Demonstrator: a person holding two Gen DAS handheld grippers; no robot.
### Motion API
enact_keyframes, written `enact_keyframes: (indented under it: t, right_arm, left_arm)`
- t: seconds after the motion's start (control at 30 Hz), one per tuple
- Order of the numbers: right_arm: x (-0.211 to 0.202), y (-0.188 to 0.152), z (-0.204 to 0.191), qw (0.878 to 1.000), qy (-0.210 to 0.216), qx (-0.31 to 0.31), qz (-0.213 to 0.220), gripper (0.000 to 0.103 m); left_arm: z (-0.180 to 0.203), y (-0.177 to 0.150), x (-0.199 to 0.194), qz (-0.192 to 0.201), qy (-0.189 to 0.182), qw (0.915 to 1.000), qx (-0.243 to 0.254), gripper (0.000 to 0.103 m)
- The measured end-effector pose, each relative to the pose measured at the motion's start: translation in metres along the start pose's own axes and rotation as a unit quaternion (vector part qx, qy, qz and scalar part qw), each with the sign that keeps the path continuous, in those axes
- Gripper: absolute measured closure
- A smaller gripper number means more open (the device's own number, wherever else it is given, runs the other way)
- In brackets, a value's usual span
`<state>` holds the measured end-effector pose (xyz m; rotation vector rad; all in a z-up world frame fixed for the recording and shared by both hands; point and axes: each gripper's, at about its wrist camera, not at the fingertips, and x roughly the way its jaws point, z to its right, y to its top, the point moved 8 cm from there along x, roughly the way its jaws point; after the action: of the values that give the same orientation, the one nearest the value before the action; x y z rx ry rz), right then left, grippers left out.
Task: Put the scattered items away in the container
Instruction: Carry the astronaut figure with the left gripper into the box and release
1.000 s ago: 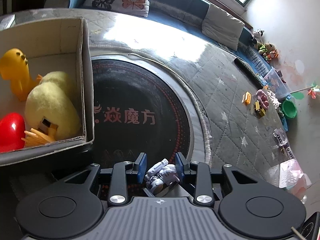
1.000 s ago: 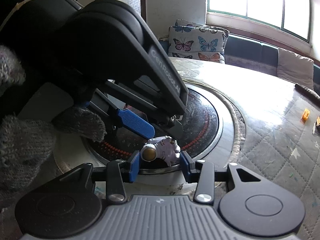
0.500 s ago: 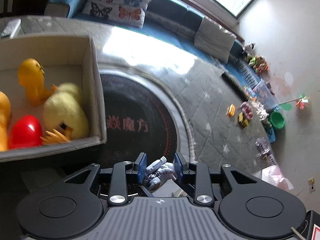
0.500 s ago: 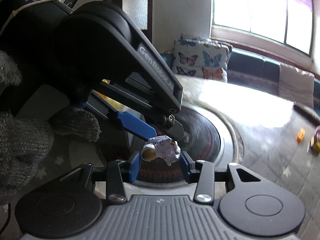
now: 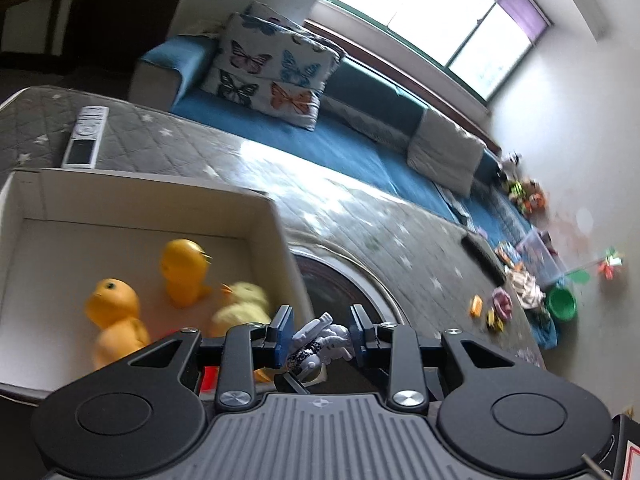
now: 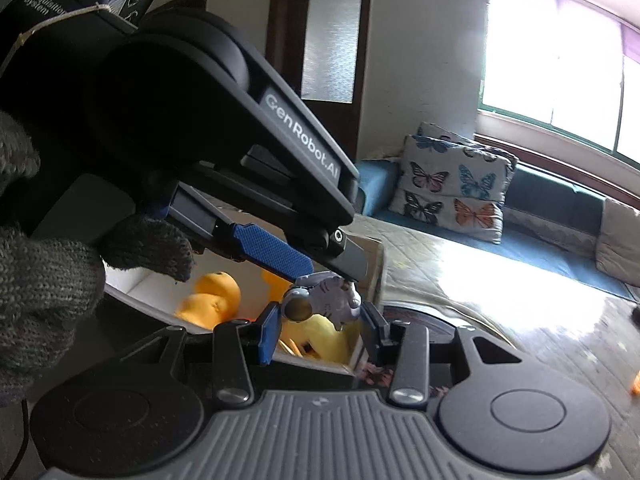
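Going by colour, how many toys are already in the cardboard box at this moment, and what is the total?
Orange ducks: 2
Yellow plush duck: 1
Red toy, mostly hidden behind the left hand-held gripper: 1
Total in the box: 4

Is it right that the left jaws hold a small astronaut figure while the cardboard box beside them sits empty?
Not quite. The left gripper does hold the astronaut figure, but the cardboard box is not empty: the left wrist view shows two orange ducks and a yellow plush duck inside it.
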<state>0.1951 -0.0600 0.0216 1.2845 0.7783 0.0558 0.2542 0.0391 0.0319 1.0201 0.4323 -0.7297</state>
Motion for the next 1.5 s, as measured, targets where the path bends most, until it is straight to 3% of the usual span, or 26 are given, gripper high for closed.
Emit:
enact_keyframes:
  t: [0.5, 0.93, 1.5]
  right_arm:
    - [0.048, -0.008, -0.008, 0.999, 0.022, -0.014, -0.035, 0.061]
    - [0.041, -0.01, -0.013, 0.999, 0.018, -0.03, -0.029, 0.06]
    - [0.024, -0.014, -0.015, 0.999, 0.014, -0.014, -0.026, 0.059]
  left_arm:
    - [-0.054, 0.001, 0.018, -0.011, 0.011, 0.9987, -0.048, 0.066]
    - [-0.049, -0.002, 0.005, 0.001, 0.003, 0.9989, -0.048, 0.068]
    - [-0.048, -0.005, 0.006, -0.002, 0.017, 0.9991, -0.038, 0.068]
